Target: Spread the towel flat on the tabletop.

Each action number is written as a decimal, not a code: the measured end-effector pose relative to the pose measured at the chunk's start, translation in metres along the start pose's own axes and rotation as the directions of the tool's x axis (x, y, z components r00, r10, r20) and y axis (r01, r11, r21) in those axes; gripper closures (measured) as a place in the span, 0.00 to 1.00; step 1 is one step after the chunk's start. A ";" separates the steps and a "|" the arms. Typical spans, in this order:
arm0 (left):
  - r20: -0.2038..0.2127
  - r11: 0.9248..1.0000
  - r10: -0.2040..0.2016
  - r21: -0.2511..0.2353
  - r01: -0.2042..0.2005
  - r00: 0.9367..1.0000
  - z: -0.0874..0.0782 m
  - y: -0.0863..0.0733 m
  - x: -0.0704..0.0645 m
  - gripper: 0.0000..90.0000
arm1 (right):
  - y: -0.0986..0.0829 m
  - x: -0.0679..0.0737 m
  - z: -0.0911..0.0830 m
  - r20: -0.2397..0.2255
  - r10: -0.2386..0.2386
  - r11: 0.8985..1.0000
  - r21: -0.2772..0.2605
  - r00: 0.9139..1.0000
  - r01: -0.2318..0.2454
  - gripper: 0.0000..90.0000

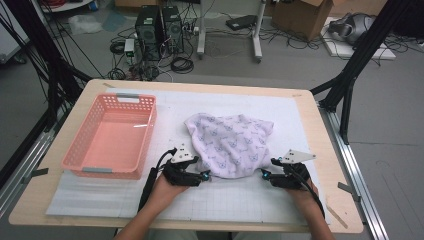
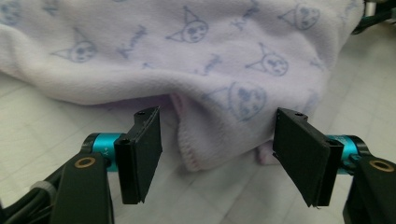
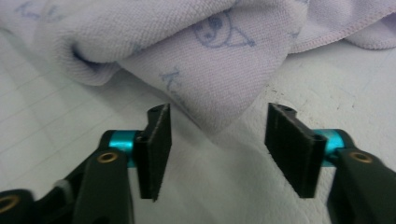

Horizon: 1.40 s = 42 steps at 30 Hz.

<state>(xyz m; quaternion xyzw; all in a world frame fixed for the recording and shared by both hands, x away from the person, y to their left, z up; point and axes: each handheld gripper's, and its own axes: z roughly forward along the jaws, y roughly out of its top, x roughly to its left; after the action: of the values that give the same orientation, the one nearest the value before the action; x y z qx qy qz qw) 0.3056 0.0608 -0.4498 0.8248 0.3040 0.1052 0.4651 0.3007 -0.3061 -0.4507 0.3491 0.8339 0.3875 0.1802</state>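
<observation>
A pale lilac towel (image 1: 230, 142) printed with small blue cartoon faces lies crumpled on the white mat in the middle of the table. My left gripper (image 1: 206, 176) is open at its near left edge; in the left gripper view a folded hem of the towel (image 2: 205, 140) lies between the spread jaws of that gripper (image 2: 219, 156). My right gripper (image 1: 264, 173) is open at the near right edge. A pointed corner of the towel (image 3: 219, 105) reaches toward the gap of the right gripper (image 3: 217, 151), just ahead of the jaws.
An empty pink plastic basket (image 1: 82, 150) stands on the left part of the mat (image 1: 280, 107). The wooden table edge (image 1: 330, 145) runs along the right. Black frame posts, computers and cables stand on the floor beyond the table.
</observation>
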 end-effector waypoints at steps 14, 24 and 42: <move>0.008 0.989 0.012 -0.149 -0.011 1.000 -0.045 0.003 0.000 0.90 | 0.005 0.013 -0.031 -0.134 -0.047 0.996 -0.077 0.990 0.037 0.94; 0.006 0.956 0.000 -0.293 0.002 1.000 -0.091 0.028 0.011 0.91 | 0.025 0.015 -0.086 -0.185 0.018 0.970 -0.233 0.983 -0.062 0.95; -0.212 0.972 -0.151 -0.208 0.107 0.966 -0.023 0.059 0.082 0.91 | 0.094 -0.044 -0.012 0.081 0.185 0.966 -0.199 0.979 -0.166 0.94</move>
<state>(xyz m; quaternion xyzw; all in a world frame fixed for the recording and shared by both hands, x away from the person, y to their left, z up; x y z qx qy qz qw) 0.3842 0.1040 -0.3974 0.7363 0.3965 0.1969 0.5118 0.3660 -0.3013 -0.3692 0.4212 0.7488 0.4626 0.2189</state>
